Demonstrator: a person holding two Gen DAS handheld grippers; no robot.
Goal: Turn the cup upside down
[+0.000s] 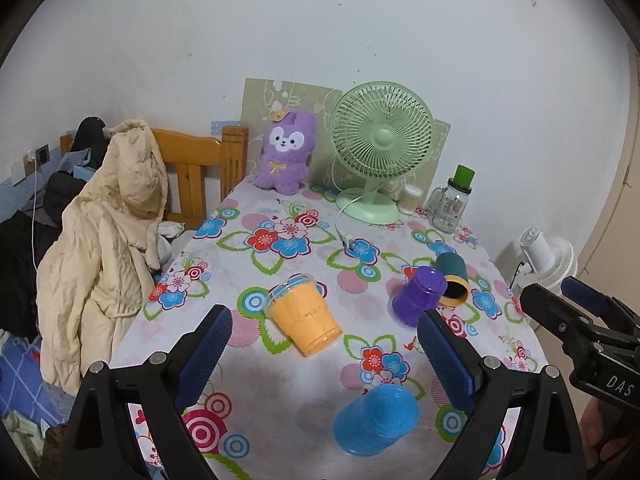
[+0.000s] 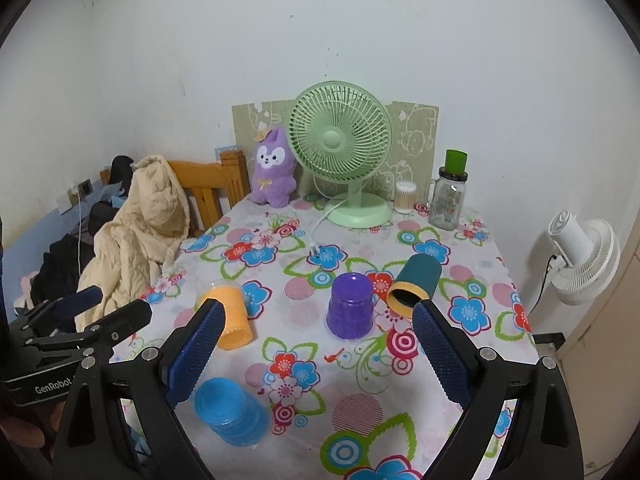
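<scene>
1. On the floral table point(image 2: 400, 364), the purple cup point(image 2: 349, 305) is already inverted; orange cup point(image 1: 305, 314), blue cup point(image 1: 376, 420) and teal cup point(image 2: 414, 283) lie on their sides.
2. Left gripper point(image 1: 325, 354) and right gripper point(image 2: 316, 354): both spread apart, empty.
3. Orange sits nearest the left gripper: pinch mid-wall, lift clear, rotate rim-down, set flat.

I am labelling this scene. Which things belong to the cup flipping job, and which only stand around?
Job: orange cup, blue cup, purple cup, teal cup, left gripper, right gripper.

Around: green fan, purple plush, glass jar, beige coat.
</scene>
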